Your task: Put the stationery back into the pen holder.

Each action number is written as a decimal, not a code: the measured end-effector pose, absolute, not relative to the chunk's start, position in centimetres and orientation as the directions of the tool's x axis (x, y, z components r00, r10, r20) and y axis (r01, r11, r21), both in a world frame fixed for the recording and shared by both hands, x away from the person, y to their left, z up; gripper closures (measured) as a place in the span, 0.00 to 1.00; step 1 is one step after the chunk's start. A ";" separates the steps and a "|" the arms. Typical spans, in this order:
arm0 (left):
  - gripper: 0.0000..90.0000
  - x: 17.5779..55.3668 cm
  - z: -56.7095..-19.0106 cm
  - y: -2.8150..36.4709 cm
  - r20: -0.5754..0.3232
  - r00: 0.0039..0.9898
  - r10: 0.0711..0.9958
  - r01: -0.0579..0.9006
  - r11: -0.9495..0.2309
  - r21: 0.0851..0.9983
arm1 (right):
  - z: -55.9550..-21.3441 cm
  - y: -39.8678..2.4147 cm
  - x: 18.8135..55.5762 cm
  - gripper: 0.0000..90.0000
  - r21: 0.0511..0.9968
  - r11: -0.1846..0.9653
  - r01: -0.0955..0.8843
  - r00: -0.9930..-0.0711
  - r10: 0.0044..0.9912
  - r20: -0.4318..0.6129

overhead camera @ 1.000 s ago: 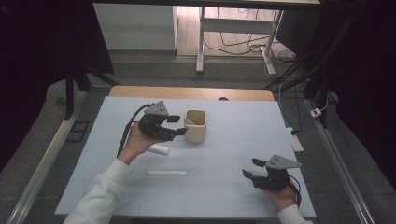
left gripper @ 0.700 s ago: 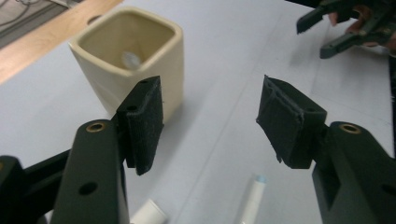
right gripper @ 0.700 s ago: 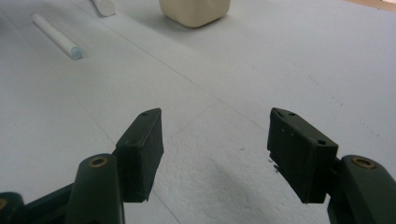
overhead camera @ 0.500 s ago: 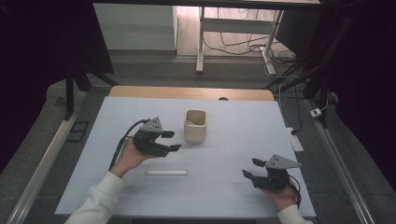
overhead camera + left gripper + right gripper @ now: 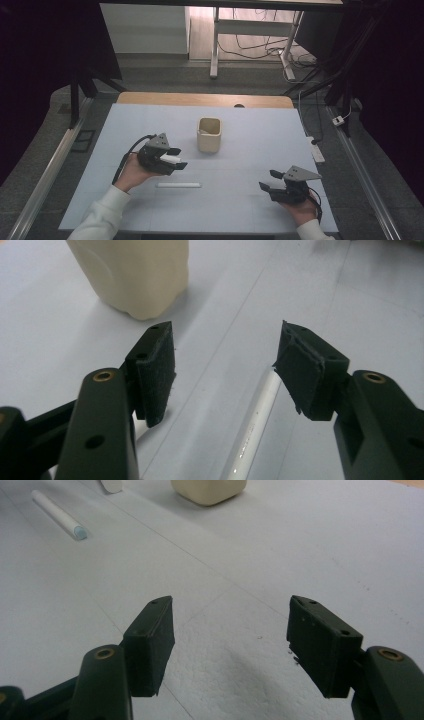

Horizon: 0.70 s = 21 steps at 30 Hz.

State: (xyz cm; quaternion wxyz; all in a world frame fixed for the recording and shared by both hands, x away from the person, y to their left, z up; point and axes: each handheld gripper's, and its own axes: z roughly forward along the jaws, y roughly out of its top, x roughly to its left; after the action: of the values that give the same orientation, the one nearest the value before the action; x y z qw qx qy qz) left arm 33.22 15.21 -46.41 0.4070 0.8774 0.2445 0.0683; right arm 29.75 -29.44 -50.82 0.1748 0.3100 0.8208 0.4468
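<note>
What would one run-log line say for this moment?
left tongs: open, above white tube | right tongs: open, empty | cream cup: upright on table

A pale blue worktop (image 5: 260, 135) with a wooden far edge (image 5: 205, 99) stands on grey floor (image 5: 150, 70), dark on both sides, with a white cabinet (image 5: 145, 27), a metal stand (image 5: 216, 45) and loose cables (image 5: 260, 50) beyond.

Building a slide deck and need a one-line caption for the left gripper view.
Open left gripper poised above a white tube on the pale table, a cream cup beyond.
</note>
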 end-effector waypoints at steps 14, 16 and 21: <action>0.45 32.8 -48.1 13.5 -0.053 0.906 0.421 0.344 -0.655 0.673 | -50.8 -29.6 29.7 0.39 0.842 0.405 0.355 -0.741 0.671 -0.010; 0.45 32.8 -48.4 13.1 -0.051 0.912 0.407 0.337 -0.672 0.659 | -50.9 -29.6 29.8 0.39 0.841 0.407 0.356 -0.741 0.671 -0.011; 0.45 32.6 -48.8 11.9 -0.017 0.931 0.366 0.301 -0.738 0.604 | -50.9 -29.6 29.8 0.39 0.840 0.408 0.357 -0.744 0.668 -0.009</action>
State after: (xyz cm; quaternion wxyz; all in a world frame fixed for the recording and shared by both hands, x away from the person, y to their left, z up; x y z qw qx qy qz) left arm 32.64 11.93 -48.82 0.3143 0.9309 0.1789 0.0515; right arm 29.81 -29.57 -50.93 0.1747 0.3122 0.8207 0.4455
